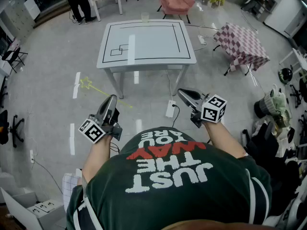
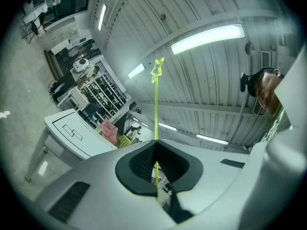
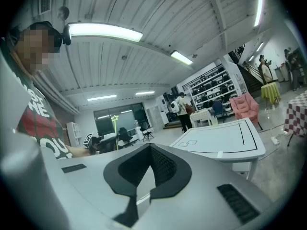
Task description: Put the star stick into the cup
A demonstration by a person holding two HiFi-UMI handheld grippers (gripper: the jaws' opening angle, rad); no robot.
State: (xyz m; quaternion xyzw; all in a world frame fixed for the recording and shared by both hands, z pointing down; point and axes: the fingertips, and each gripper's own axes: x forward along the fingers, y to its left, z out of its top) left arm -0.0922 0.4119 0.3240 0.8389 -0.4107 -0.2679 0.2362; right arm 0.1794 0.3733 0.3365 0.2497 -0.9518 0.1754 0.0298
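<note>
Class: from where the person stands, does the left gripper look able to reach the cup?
Probably not. The left gripper, shut on the star stick, is well short of the table, and the cup stands at its far edge. Open floor lies between.

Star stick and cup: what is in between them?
In the head view, floor and the white table lie between the star stick and cup.

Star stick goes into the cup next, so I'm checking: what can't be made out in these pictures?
Small clear cup: head view, too small and far to tell whether it is empty.
Thin yellow-green star stick: left gripper view, lower end hidden between the left gripper's shut jaws.
</note>
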